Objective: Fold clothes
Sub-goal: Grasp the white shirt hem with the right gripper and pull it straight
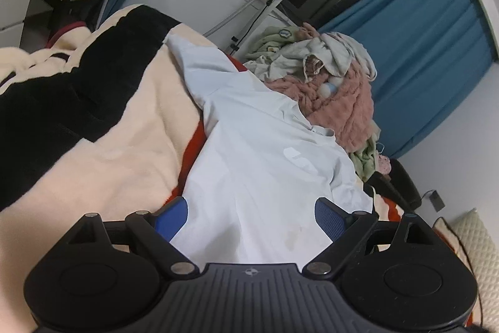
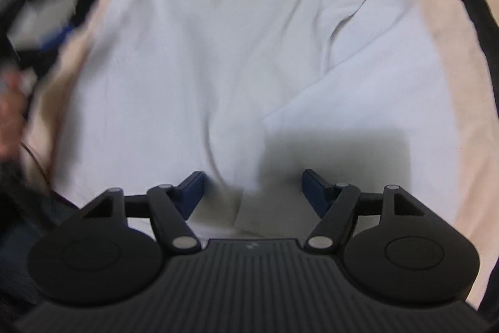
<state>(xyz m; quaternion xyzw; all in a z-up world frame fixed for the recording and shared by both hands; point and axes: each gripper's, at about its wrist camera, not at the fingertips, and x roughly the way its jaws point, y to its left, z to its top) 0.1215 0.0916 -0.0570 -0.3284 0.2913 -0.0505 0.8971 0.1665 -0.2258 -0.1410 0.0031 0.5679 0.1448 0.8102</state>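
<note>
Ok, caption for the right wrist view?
Open right claw poised above a rumpled pale blue shirt on a cream blanket.

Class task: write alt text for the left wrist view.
An open left hand-held gripper hovers over a pale blue shirt spread on a cream blanket. Behind it lies a pile of clothes before blue curtains.

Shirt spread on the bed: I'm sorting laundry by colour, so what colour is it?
Very pale blue, almost white; the shirt shows best in the left wrist view.
</note>
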